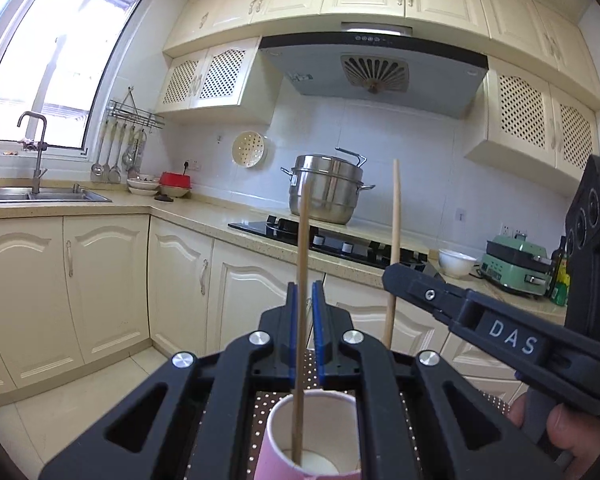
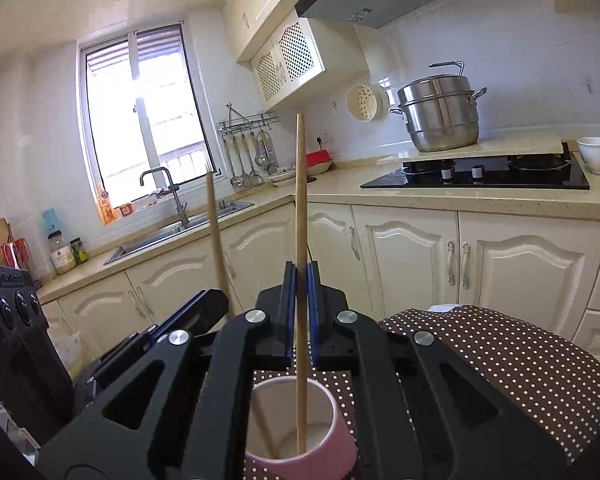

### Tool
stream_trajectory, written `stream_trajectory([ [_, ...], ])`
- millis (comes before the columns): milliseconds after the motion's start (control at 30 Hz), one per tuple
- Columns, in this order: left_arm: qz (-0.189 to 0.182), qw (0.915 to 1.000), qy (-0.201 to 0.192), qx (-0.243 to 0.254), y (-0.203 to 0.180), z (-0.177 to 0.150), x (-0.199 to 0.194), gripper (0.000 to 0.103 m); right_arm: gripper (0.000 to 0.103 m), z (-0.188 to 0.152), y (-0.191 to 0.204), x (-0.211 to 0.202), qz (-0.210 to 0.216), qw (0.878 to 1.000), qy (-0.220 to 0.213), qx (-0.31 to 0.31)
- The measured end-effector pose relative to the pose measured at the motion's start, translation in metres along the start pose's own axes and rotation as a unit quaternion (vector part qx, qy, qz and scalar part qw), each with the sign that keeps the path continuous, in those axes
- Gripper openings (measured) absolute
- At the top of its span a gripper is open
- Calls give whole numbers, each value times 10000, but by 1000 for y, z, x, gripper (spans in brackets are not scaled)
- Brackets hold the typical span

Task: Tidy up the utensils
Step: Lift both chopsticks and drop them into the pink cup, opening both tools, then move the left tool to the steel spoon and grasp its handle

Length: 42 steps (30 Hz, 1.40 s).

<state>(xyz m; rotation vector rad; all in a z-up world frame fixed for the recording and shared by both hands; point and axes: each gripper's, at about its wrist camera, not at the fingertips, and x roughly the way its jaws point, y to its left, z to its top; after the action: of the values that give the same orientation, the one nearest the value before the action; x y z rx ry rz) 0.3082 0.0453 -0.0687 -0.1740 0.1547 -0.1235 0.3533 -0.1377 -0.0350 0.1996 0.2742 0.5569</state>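
Left hand-held gripper: jaws closed tight on left chopstick, stick upright, lower end down inside pink paper cup, near cup bottom. Cup sits on brown dotted cloth over table, w/ cloth's far edge just beyond. Right hand-held gripper: jaws pinched shut on right chopstick, also upright, tip inside same cup. Both sticks close together, apart above rim.
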Motion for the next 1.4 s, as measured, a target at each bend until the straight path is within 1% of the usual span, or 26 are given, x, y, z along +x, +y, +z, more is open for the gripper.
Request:
stream_trajectory([
  [267, -15, 9997, 231, -58, 5, -5, -19, 7, 6, -14, 13, -19, -159, 9996, 185, -166],
  [367, 30, 9991, 429, -49, 5, -7, -24, 9, 6, -17, 13, -19, -228, 9992, 289, -158],
  [400, 66, 9988, 478, -41, 5, -7, -25, 16, 6, -19, 14, -19, -257, 9990, 337, -165],
  [433, 123, 9985, 527, -38, 6, -8, -28, 31, 6, -21, 14, -19, -281, 9988, 356, -172],
  [500, 183, 9983, 554, -44, 7, -8, -33, 43, 7, -25, 15, -19, -340, 9984, 433, -150],
  [567, 209, 9980, 602, -33, 7, -8, -38, 47, 7, -28, 14, -18, -369, 9980, 512, -92],
  [600, 243, 9974, 675, -12, 7, -9, -39, 52, 7, -29, 15, -18, -390, 9977, 543, -80],
  [733, 290, 9959, 852, 33, 6, -9, -47, 56, 8, -33, 14, -17, -492, 9963, 703, 12],
  [800, 323, 9952, 919, 50, 4, -8, -52, 59, 18, -34, 14, -20, -550, 9958, 733, 49],
  [867, 341, 9948, 957, 26, 3, -7, -58, 59, 49, -34, 14, -27, -645, 9958, 648, 96],
  [900, 315, 9946, 989, -8, 4, -6, -62, 61, 53, -33, 13, -31, -665, 9959, 599, 112],
  [1000, 308, 9937, 1076, -37, 3, -2, -71, 62, 53, -31, 13, -38, -668, 9957, 627, 154],
  [1100, 326, 9921, 1212, 17, 0, -2, -78, 63, 57, -32, 15, -48, -695, 9955, 627, 149],
  [1200, 278, 9876, 1546, 21, -2, -7, -85, 64, 58, -34, 15, -59, -725, 9950, 680, 135],
  [1267, 279, 9827, 1829, 10, -2, -14, -87, 64, 59, -36, 13, -66, -746, 9943, 743, 144],
  [1333, 294, 9731, 2284, 6, -3, -23, -87, 64, 60, -40, 11, -74, -786, 9930, 877, 125],
  [1400, 225, 9642, 2642, -28, -2, -33, -87, 64, 61, -46, 10, -81, -838, 9914, 1003, 102],
])
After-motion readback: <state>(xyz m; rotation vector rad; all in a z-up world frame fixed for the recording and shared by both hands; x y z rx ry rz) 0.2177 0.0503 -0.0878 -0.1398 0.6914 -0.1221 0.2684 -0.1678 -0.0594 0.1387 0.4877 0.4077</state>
